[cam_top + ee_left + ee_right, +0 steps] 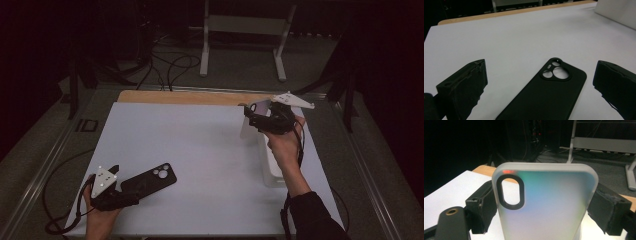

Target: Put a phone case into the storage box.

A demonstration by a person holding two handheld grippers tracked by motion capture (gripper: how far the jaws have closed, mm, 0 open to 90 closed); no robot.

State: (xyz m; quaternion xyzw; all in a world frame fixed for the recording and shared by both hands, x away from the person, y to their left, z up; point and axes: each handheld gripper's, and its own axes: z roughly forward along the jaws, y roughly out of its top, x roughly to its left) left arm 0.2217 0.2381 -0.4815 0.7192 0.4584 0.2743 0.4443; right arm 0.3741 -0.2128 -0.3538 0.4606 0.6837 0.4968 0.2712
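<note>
Fingers of the right gripper are clamped on a frosted translucent phone case, one black pad pressing each long edge; case stands upright between them, its black-rimmed oval camera cutout near the top corner beside the left-hand pad in the right gripper view. High view: right gripper is held above the far right part of the white worktop, case hanging down from the fingers, a white box just below and behind the hand. Left gripper has its fingers spread wide and released, nothing pressed between them; a black phone case lies flat on the worktop in the gap between the two pads, camera-hole end pointing away from the gripper, clear of both pads. High view: left gripper sits low at the near left corner of the worktop, black case lying just ahead of its fingers. Wooden edge strip runs along the far side of the worktop, well beyond both sets of fingers.
</note>
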